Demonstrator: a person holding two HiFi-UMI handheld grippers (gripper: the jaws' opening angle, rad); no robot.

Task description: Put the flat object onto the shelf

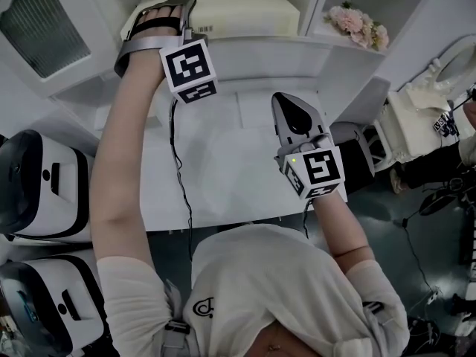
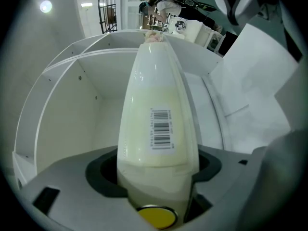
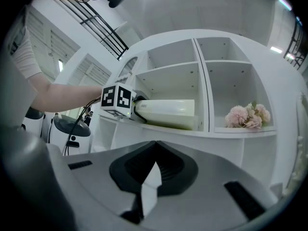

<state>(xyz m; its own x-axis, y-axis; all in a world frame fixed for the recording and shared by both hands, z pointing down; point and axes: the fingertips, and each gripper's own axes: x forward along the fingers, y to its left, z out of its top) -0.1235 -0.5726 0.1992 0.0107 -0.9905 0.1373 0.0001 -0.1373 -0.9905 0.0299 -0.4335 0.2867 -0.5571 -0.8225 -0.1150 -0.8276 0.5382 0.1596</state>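
Observation:
The flat object [image 1: 238,13] is a cream-coloured slab with a barcode label. It lies lengthwise in a compartment of the white shelf [image 1: 297,50]. My left gripper [image 1: 160,13] is at the slab's left end, raised to shelf height. In the left gripper view the flat object [image 2: 159,129] fills the space between the jaws and both pads touch its sides. My right gripper [image 1: 291,108] hangs lower, over the white table, shut with nothing in it. The right gripper view shows its jaws [image 3: 155,146] meeting, with the flat object [image 3: 168,112] and shelf [image 3: 207,131] beyond.
Pink flowers [image 1: 361,24] sit in the compartment to the right of the slab's, past a divider; the flowers [image 3: 248,115] also show in the right gripper view. White-and-black machines [image 1: 37,184] stand at the left. A black cable [image 1: 178,162] hangs over the white table [image 1: 223,177].

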